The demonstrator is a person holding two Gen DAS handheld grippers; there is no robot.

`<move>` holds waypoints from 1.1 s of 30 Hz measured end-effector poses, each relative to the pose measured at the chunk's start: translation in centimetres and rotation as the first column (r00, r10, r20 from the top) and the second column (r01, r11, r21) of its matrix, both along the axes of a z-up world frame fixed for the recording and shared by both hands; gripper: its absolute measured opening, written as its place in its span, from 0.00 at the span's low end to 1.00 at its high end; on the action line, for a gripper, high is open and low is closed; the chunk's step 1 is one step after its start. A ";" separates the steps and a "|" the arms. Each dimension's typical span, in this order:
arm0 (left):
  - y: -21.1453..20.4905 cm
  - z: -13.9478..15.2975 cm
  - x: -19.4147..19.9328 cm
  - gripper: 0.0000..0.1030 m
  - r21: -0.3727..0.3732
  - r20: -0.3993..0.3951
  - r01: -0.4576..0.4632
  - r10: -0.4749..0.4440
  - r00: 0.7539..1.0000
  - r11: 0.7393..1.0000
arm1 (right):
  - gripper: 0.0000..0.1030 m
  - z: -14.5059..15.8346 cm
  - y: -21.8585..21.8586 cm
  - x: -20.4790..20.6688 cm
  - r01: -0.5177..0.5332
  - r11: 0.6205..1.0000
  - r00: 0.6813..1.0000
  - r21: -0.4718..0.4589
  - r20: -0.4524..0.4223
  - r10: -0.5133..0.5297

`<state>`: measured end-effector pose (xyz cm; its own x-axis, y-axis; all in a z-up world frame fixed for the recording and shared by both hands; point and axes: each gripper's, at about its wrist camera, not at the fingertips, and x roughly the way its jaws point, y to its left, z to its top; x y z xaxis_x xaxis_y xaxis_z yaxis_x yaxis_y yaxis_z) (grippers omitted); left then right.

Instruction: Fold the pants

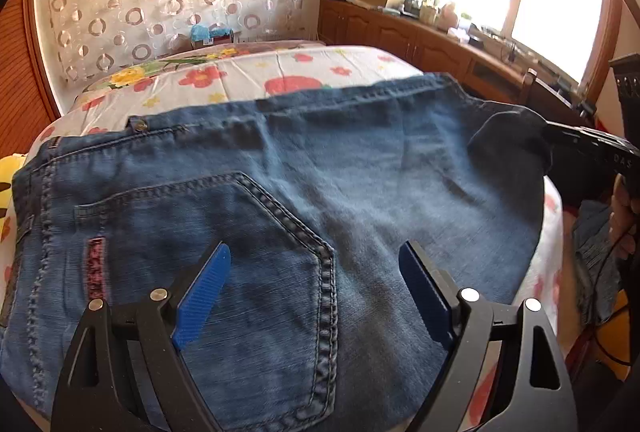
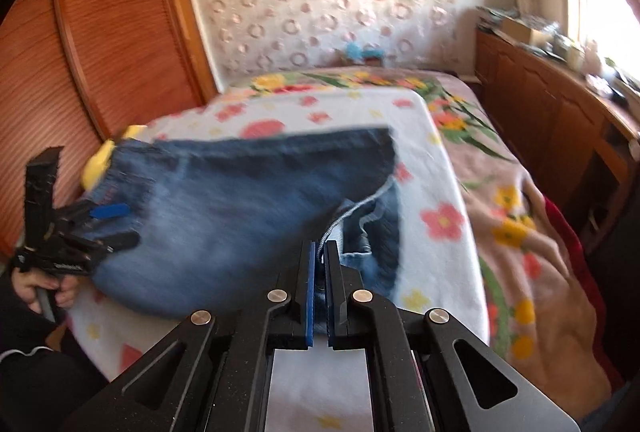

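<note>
Blue jeans [image 1: 360, 172] lie across the bed with a back pocket [image 1: 248, 264] facing up. My left gripper [image 1: 316, 252] hovers open just over that pocket, its blue pads wide apart with nothing between them. In the right wrist view the same left gripper [image 2: 130, 224] stands open at the jeans' left end. My right gripper [image 2: 320, 246] is shut on a raised edge of the jeans [image 2: 224, 212], with denim pinched between its pads. The left wrist view shows the right gripper [image 1: 550, 132] holding a dark fold of fabric at the jeans' right end.
The jeans rest on a white flowered blanket [image 2: 432, 160] over the bed. A wooden wardrobe [image 2: 120, 32] stands on the left. A low wooden cabinet [image 1: 420, 36] with clutter runs under the bright window. A yellow item [image 2: 100, 156] lies by the jeans' left end.
</note>
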<state>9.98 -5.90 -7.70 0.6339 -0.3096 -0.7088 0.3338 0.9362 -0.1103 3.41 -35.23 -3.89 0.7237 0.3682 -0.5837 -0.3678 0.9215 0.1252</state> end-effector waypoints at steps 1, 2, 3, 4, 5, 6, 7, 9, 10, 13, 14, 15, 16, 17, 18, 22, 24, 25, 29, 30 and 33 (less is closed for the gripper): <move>0.3 0.3 0.0 0.84 -0.005 0.004 -0.003 0.003 1.000 1.000 | 0.03 0.7 0.6 0.2 -0.020 1.000 1.000 0.005 0.014 0.020; 0.7 0.7 -0.2 0.84 -0.007 0.016 -0.012 0.012 1.000 1.000 | 0.03 1.1 0.9 0.3 -0.040 0.999 0.999 0.012 0.023 0.040; 1.1 1.0 -0.3 0.84 -0.008 0.023 -0.019 0.019 1.000 1.000 | 0.03 1.7 1.6 0.5 -0.061 0.998 0.998 0.019 0.033 0.061; 1.6 1.4 -0.5 0.84 -0.009 0.032 -0.030 0.030 0.999 1.000 | 0.03 2.3 2.4 0.8 -0.085 0.996 0.995 0.024 0.046 0.084; 2.2 1.7 -0.6 0.84 -0.012 0.040 -0.041 0.042 0.998 0.999 | 0.03 2.9 3.2 0.9 -0.111 0.993 0.992 0.028 0.060 0.109; 2.6 2.0 -0.7 0.84 -0.014 0.045 -0.051 0.052 0.998 0.999 | 0.03 3.5 4.2 1.1 -0.139 0.990 0.988 0.029 0.074 0.137; 3.2 2.2 -0.8 0.84 -0.014 0.051 -0.064 0.065 0.997 0.998 | 0.03 4.1 5.4 1.3 -0.168 0.985 0.982 0.027 0.087 0.166; 4.7 2.6 -1.2 0.84 -0.016 0.062 -0.103 0.103 0.993 0.995 | 0.03 5.0 7.4 1.6 -0.223 0.974 0.970 0.028 0.107 0.219; 5.5 2.7 -1.3 0.84 -0.022 0.063 -0.122 0.123 0.990 0.992 | 0.03 5.5 8.6 1.7 -0.255 0.966 0.961 0.036 0.117 0.250; 7.7 2.8 -1.8 0.84 -0.034 0.062 -0.168 0.170 0.983 0.985 | 0.03 6.6 11.7 1.7 -0.341 0.939 0.933 0.051 0.139 0.331; 8.4 2.8 -2.0 0.84 -0.038 0.063 -0.185 0.187 0.980 0.982 | 0.03 6.8 12.6 1.7 -0.364 0.930 0.924 0.054 0.142 0.354; 9.0 2.8 -2.1 0.84 -0.047 0.061 -0.199 0.202 0.978 0.979 | 0.03 7.0 13.6 1.5 -0.381 0.923 0.918 0.054 0.145 0.370; 9.6 2.8 -2.2 0.84 -0.057 0.059 -0.211 0.214 0.975 0.976 | 0.03 7.1 14.2 1.6 -0.390 0.919 0.914 0.053 0.145 0.380; 10.1 2.8 -2.3 0.84 -0.064 0.060 -0.222 0.226 0.972 0.973 | 0.03 7.2 14.9 1.5 -0.408 0.912 0.907 0.052 0.143 0.397; 10.5 2.8 -2.3 0.84 -0.068 0.062 -0.231 0.236 0.970 0.970 | 0.03 7.2 15.4 1.7 -0.418 0.907 0.902 0.048 0.140 0.409; 11.3 2.8 -2.3 0.84 -0.078 0.070 -0.249 0.254 0.965 0.965 | 0.04 6.7 16.0 2.6 -0.434 0.900 0.896 0.027 0.111 0.429; 11.3 2.8 -2.2 0.84 -0.079 0.071 -0.250 0.255 0.964 0.965 | 0.04 6.3 16.1 3.8 -0.425 0.905 0.901 -0.005 0.098 0.423; 11.4 2.7 -2.2 0.84 -0.078 0.071 -0.248 0.254 0.965 0.966 | 0.08 6.3 16.2 4.2 -0.425 0.905 0.900 -0.012 0.096 0.425; 11.3 2.7 -2.2 0.84 -0.080 0.066 -0.236 0.241 0.968 0.969 | 0.26 6.9 16.6 5.4 -0.402 0.916 0.910 -0.019 0.104 0.401; 11.0 2.6 -2.1 0.84 -0.079 0.063 -0.229 0.234 0.970 0.970 | 0.27 6.9 16.7 5.1 -0.391 0.920 0.914 -0.019 0.106 0.391; 10.1 2.6 -1.8 0.84 -0.075 0.061 -0.207 0.212 0.975 0.975 | 0.28 6.8 15.6 5.2 -0.346 0.938 0.932 -0.024 0.108 0.346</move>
<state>8.14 4.24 -5.06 0.7356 -0.2105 -0.6438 0.1398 0.9772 -0.1597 8.64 -19.67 2.95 0.6111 0.6043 -0.5112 -0.6749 0.7353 0.0624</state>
